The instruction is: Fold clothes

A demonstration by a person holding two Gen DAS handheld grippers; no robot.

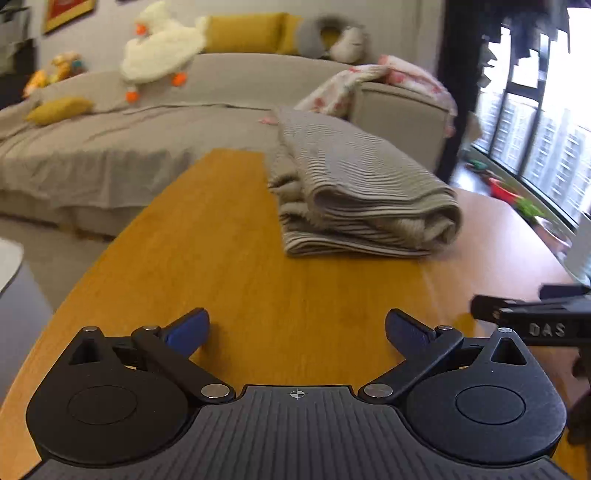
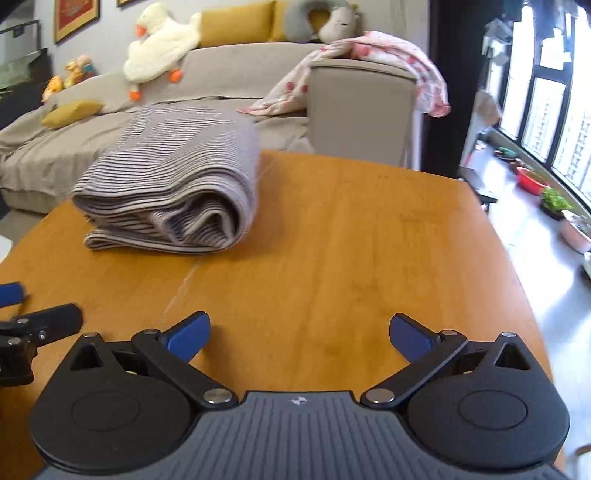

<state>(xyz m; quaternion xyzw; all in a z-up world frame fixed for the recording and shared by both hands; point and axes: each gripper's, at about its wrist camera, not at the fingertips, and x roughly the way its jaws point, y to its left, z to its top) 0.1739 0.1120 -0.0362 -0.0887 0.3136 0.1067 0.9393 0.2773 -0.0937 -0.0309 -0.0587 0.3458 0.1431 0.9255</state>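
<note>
A grey striped garment (image 1: 354, 192) lies folded in a thick bundle on the wooden table (image 1: 229, 280), its rolled edge facing me. The right wrist view shows the same garment (image 2: 173, 184) at the far left of the table (image 2: 351, 240). My left gripper (image 1: 297, 330) hangs over bare wood well short of the bundle, jaws wide apart with nothing between them. My right gripper (image 2: 299, 336) is also open and empty, near the table's front edge. Each gripper shows at the edge of the other's view: the right one (image 1: 532, 319), the left one (image 2: 33, 314).
A beige sofa (image 1: 147, 129) stands behind the table with yellow cushions (image 1: 247, 31), a white plush duck (image 1: 159, 51) and a pink patterned blanket (image 2: 373, 62) over its armrest. Tall windows (image 2: 554, 99) run along the right, with plants and a red basin (image 2: 532, 181) on the floor.
</note>
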